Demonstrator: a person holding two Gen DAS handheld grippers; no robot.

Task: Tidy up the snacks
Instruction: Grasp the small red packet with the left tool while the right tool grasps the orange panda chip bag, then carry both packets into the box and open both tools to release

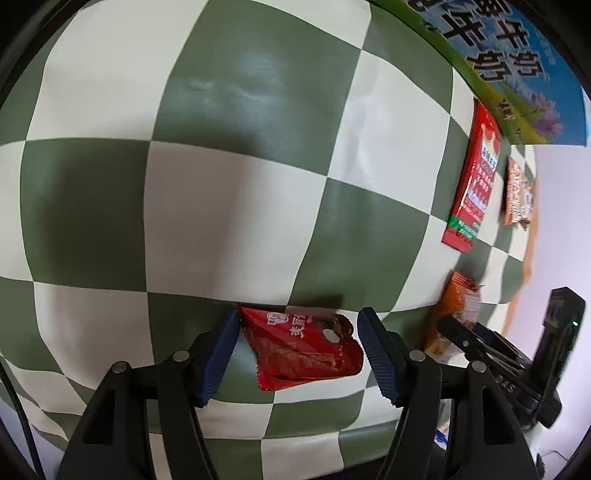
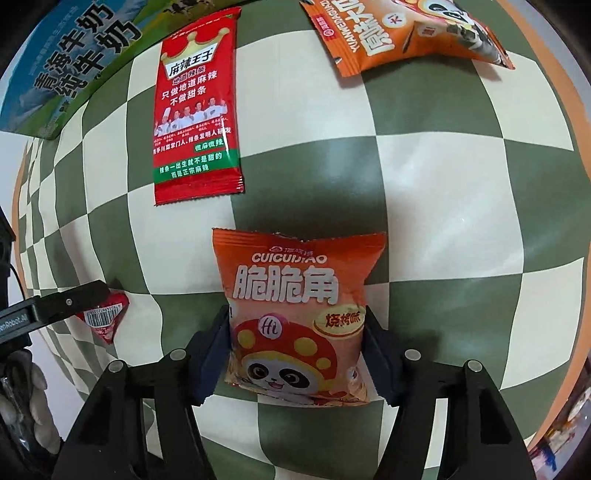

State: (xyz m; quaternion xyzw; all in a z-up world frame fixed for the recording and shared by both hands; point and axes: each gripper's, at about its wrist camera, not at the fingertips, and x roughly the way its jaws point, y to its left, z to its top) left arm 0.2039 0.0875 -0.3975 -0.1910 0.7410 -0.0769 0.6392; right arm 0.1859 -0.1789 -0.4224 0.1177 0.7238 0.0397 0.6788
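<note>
- Snack packets lie spread over a counter (image 2: 461, 184) covered in green-and-cream checks.
- The right claw (image 2: 297, 350) points steeply down and pinches an orange "CUICUIJIAO" chip bag (image 2: 299, 295) with a panda cartoon; both pads press its lower sides.
- The left claw (image 1: 297, 354) straddles a small red crinkled packet (image 1: 306, 350) lying on the counter; the left pad touches its corner, the right pad stands just clear, so the claw is spread, not gripping.
- Beyond the chip bag lies a long red spicy-strip packet (image 2: 195, 107) with a gold crown and a row of chefs, flat and well apart from the bag.
- An orange snack bag (image 2: 402, 33) lies near the counter's far right edge.
- A blue-and-green milk carton box (image 2: 70, 55) with large Chinese lettering sits at the far left corner, close beside the red strip packet.
- Wide bare checks lie to the right of the chip bag and ahead of the left claw.
</note>
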